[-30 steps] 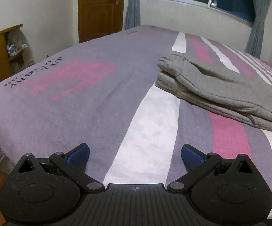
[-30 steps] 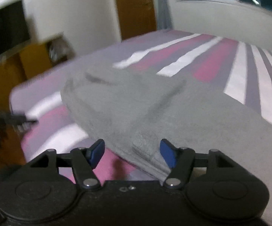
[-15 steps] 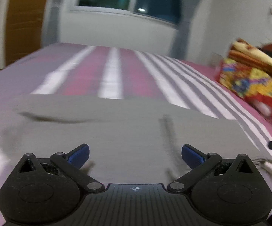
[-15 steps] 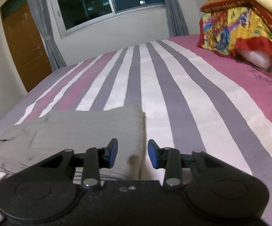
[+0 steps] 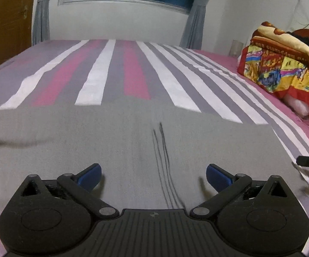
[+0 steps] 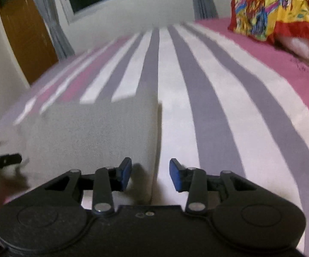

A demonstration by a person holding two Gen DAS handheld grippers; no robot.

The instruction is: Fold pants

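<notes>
Left tool (image 5: 153,176) spread wide over pants, gripping nothing | right tool (image 6: 150,174) partly open, empty, straddling pants' right edge | bed (image 5: 176,81) striped, beneath pants | pants (image 5: 122,141) grey, folded flat on bed's near side | blanket (image 5: 283,68) colourful, right of pants

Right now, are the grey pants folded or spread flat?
Folded, at least once: the grey pants show a rounded doubled edge with layers beneath on the striped bedsheet. How many folds, cannot tell.
</notes>
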